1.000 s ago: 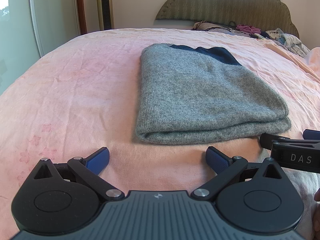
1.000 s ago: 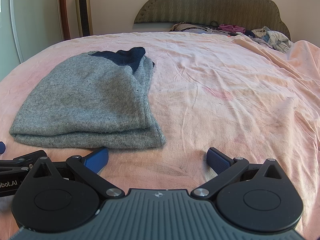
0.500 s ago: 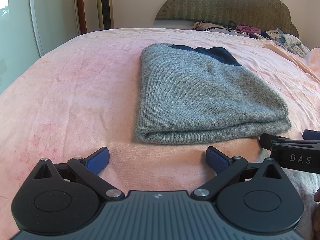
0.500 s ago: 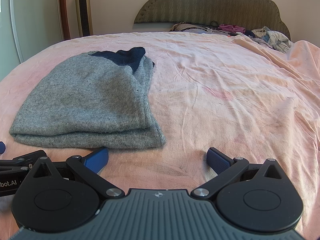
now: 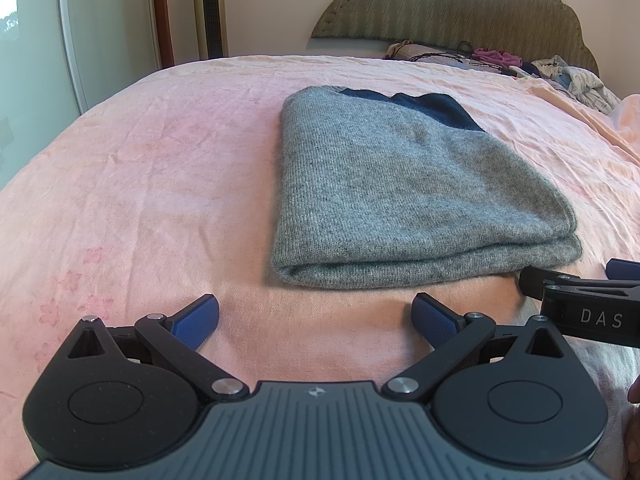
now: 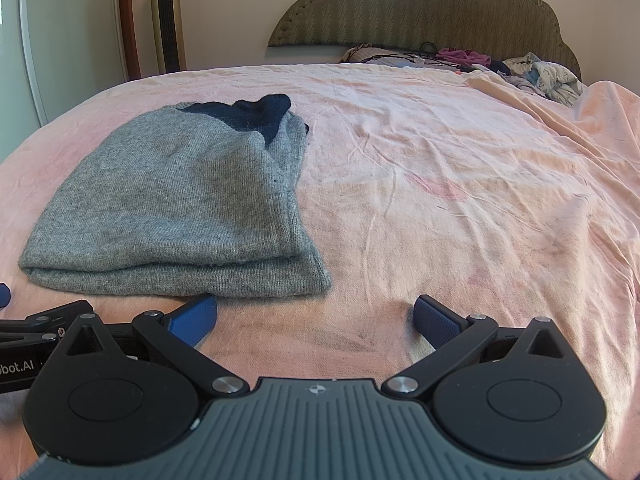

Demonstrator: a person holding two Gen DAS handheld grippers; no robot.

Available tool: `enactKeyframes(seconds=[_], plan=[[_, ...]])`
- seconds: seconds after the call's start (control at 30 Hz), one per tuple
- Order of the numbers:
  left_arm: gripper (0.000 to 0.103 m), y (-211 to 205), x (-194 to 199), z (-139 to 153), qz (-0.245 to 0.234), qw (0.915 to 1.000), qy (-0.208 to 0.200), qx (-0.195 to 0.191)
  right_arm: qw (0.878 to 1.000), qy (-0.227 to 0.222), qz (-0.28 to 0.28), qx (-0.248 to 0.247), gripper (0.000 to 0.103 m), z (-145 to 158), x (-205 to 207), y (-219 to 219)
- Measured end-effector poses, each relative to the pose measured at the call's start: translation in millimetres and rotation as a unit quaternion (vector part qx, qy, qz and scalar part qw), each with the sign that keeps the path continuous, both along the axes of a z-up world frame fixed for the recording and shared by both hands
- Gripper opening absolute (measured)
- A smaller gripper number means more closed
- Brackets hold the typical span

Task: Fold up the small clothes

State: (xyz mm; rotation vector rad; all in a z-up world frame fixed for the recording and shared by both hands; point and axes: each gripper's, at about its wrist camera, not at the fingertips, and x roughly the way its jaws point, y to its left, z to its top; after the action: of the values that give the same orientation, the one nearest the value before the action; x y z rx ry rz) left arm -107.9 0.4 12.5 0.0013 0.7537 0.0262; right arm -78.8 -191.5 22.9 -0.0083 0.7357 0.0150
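Nothing has shifted since the earlier frames: both tools and the garment sit exactly where they did a second ago. A folded grey knitted sweater with a dark navy panel (image 5: pixel 404 184) lies flat on the wrinkled pale pink bedsheet (image 5: pixel 140 184), its rounded fold edge nearest the cameras and its navy end at 12 o'clock, toward the headboard. Its long axis runs roughly from 6 to 12 o'clock. From the left wrist view it lies just beyond the left gripper (image 5: pixel 316 316), at about 1 o'clock, apart from the blue pads. From the right wrist view the sweater (image 6: pixel 176 208) lies at 10 o'clock from the right gripper (image 6: pixel 316 316), whose left pad sits just beside the fold's near edge. Both grippers rest with their jaws spread wide, holding nothing. At 1 o'clock, a heap of mixed crumpled clothes (image 6: pixel 532 72) lies against the olive scalloped padded headboard (image 6: pixel 432 4).
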Motion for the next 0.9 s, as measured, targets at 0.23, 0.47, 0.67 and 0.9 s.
enactKeyframes(seconds=[0.23,0.47,0.67,0.9], plan=[[0.103,-0.2,0.4,0.3,0.0,1.0,0.001,0.0,1.0,0.0,0.0,0.0,0.103,0.0,0.0,-0.1],[0.103,0.0,0.5,0.3,0.0,1.0,0.001,0.0,1.0,0.0,0.0,0.0,0.103,-0.1,0.1,-0.3],[0.103,0.3,0.3,0.3,0.0,1.0,0.001,-0.001,1.0,0.0,0.0,0.0,0.103,-0.2,0.1,-0.4],[0.103,0.1,-0.5,0.7,0.001,1.0,0.0,0.002,1.0,0.0,0.0,0.0,0.103,-0.1,-0.1,-0.1]])
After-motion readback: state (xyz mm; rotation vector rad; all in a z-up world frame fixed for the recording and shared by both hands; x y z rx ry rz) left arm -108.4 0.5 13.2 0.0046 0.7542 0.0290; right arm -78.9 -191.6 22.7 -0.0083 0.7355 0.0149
